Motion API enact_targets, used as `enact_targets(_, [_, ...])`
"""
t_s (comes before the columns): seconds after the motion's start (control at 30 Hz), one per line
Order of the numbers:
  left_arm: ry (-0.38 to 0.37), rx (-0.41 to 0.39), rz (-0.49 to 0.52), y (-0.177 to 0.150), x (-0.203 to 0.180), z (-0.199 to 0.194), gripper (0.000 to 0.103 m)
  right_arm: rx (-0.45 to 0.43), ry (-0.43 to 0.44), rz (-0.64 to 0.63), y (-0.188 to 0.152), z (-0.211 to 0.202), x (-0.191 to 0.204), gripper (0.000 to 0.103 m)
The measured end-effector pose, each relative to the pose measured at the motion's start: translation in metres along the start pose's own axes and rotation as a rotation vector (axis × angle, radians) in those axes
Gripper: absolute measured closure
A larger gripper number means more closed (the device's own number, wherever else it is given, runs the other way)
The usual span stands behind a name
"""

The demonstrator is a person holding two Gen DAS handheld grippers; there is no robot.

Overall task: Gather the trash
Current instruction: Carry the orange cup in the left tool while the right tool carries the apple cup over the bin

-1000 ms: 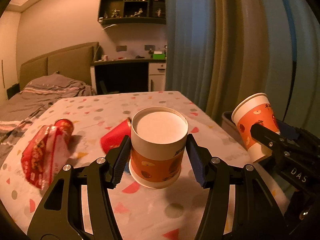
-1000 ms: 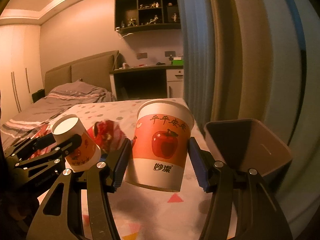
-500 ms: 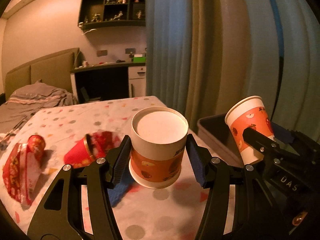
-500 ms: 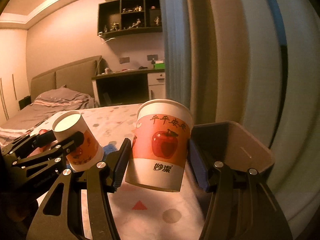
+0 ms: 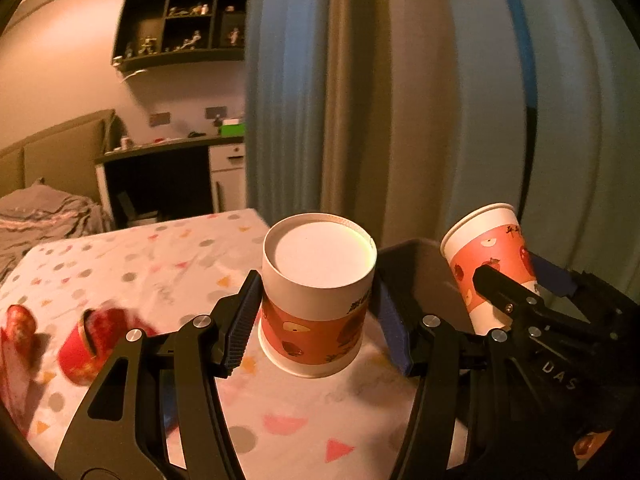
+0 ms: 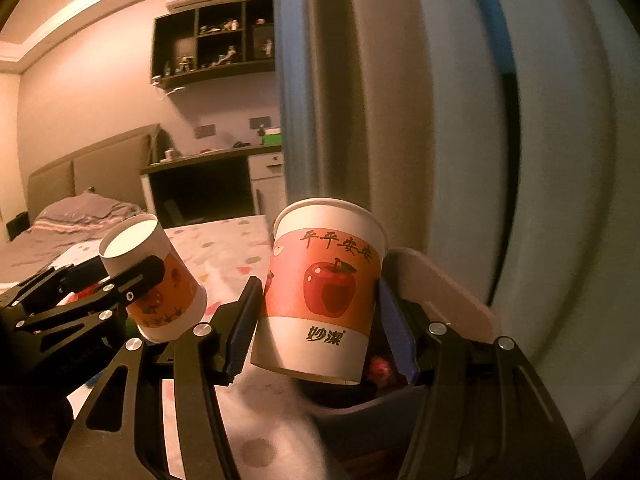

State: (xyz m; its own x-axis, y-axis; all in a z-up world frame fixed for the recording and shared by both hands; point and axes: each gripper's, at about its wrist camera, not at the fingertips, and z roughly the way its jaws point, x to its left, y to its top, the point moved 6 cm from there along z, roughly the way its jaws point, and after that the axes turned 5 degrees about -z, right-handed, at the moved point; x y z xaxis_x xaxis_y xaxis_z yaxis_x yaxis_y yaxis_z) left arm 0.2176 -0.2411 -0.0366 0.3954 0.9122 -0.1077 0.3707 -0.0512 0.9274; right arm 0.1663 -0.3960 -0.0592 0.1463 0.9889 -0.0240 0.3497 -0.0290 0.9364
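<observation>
Two black metal grippers each clamp a paper cup above a table (image 5: 280, 420) draped in a white cloth dotted with pastel circles and triangles. The left gripper (image 5: 316, 324) presses its ribbed blue pads against the sides of an upside-down cup (image 5: 316, 300), whose flat white base with a raised rim faces the camera above an orange printed band. The right gripper (image 6: 316, 320) is closed in the same way on an upright cup (image 6: 324, 300), smooth white paper with a rolled lip and a glossy red apple on its orange band. Both cups hang clear of the cloth. Just beyond the right-hand cup sits a dark plastic bin (image 6: 448, 288) with rounded corners, at the table's edge. On the cloth to the left lie a crushed red can (image 5: 92, 340) and a crinkled red wrapper (image 5: 16, 328). Farther back hang heavy pleated curtains (image 5: 400, 100), and a bed, a desk and a dark wall shelf of small figures line the room.
</observation>
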Motion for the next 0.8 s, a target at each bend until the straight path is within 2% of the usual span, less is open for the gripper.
enact_targets(0.4, [-0.127, 0.024, 0.021, 0.001, -0.048, 0.054, 0.047, 0.004, -0.083, 0.059, -0.002, 0.016, -0.054, 0.046])
enact_targets(0.8, [-0.205, 0.073, 0.024, -0.014, -0.071, 0.089, 0.047, 0.027, -0.106, 0.106, -0.007, 0.032, -0.075, 0.046])
